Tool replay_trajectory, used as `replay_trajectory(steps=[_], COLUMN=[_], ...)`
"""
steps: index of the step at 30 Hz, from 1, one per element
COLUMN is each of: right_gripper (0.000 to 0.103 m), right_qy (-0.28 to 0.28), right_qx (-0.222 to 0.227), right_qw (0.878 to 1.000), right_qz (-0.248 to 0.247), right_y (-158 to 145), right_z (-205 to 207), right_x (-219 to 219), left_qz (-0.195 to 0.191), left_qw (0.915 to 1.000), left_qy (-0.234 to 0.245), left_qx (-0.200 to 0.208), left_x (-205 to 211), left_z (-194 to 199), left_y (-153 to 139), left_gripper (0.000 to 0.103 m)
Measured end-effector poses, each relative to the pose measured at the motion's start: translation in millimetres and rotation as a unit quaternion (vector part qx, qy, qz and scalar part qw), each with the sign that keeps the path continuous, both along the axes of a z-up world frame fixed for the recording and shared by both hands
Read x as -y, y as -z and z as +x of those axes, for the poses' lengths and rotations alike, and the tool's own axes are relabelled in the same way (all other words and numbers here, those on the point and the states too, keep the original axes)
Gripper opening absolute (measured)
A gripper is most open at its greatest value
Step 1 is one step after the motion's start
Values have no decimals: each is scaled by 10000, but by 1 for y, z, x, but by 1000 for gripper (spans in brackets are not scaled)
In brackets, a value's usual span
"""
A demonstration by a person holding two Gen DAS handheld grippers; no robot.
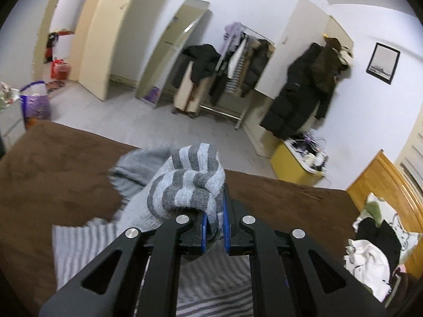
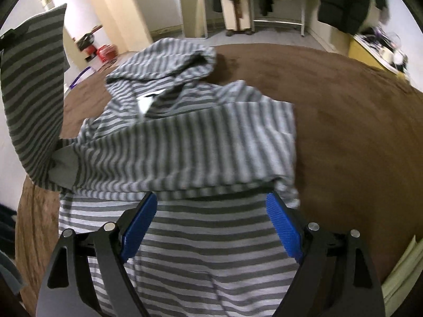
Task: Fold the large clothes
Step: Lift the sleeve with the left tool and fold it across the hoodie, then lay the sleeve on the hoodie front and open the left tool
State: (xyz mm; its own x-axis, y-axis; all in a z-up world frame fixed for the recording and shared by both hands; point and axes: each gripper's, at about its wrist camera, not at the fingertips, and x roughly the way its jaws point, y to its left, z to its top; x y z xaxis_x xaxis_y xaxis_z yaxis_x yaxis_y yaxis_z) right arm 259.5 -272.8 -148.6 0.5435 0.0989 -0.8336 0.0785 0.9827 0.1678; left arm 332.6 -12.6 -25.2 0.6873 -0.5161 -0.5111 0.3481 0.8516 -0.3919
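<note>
Bed [image 2: 357, 132]: hoodie [image 2: 185, 137] beyond open right tongs [image 2: 211, 206].

Soft knit striped hoodie [image 2: 185, 142] on matt, velvety brown bedcover [image 2: 357, 132].

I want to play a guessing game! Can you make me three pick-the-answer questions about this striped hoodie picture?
1. Where does the hoodie lie?
A. on the brown bed
B. on the floor
C. on a chair

2. What colour are its stripes?
A. red and white
B. grey and lighter grey
C. green and yellow

3. What is the left gripper doing?
A. hanging open
B. pinching striped cloth
C. holding a cup

Answers: 1 A, brown cover shows all around it. 2 B, both views show grey bands. 3 B, cloth is squeezed between its jaws, while the right gripper stands open.
</note>
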Motion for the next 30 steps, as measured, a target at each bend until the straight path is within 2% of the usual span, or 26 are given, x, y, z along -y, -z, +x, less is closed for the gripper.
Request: replay_trajectory(steps=[4,10,19,22,28,30], right_gripper=[84,84,84,84,84,84], right_qy=[262,413,412,433,481,506], right_qx=[-83,-220,-347,-414,-536,-562], right_qw=[9995,9986,9984,9981,9972,9968], right_qz=[151,266,169,169,205,238], right_y=[8,22,37,44,53,52], right_z=[-6,-12,-16,-18,-20,-21], right_x=[24,49,76,83,88,88], left_qz=[-81,25,622,767,739,767], left_qw=[9997,9970,9881,9868,9860,9851], left_qy=[220,456,612,662,675,754], left_qx=[-93,-621,-1263,-1261,-1333,-1345], left_x=[41,97,140,147,145,146], left_z=[1,-2,-13,-18,-21,-23], left_y=[25,93,201,210,214,208], left_gripper=[12,12,13,14,16,26])
